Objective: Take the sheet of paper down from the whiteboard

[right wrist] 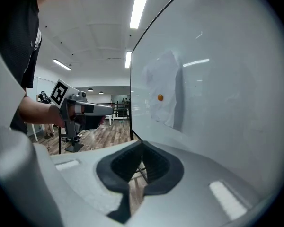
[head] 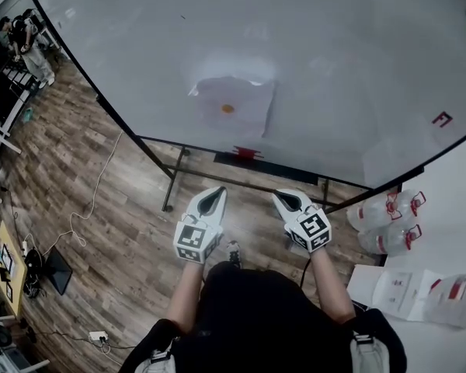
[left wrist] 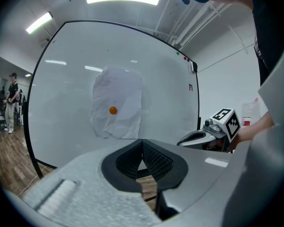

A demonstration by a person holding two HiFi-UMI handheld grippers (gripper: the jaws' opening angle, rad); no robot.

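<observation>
Left gripper (head: 211, 200): jaws pressed together, empty, touching nothing. Right gripper (head: 290, 201): likewise clenched on nothing, at 3 o'clock of the left, apart from it. Paper (head: 234, 107): crumpled, on whiteboard (head: 349, 68), pinned at centre by orange magnet (head: 227, 108); at 12 o'clock of both grippers, well apart.

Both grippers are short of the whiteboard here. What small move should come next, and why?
Probably carry the left gripper forward to the sheet of paper and open its jaws: it and the right gripper are shut, empty and short of the whiteboard, where an orange magnet pins the sheet.
</observation>
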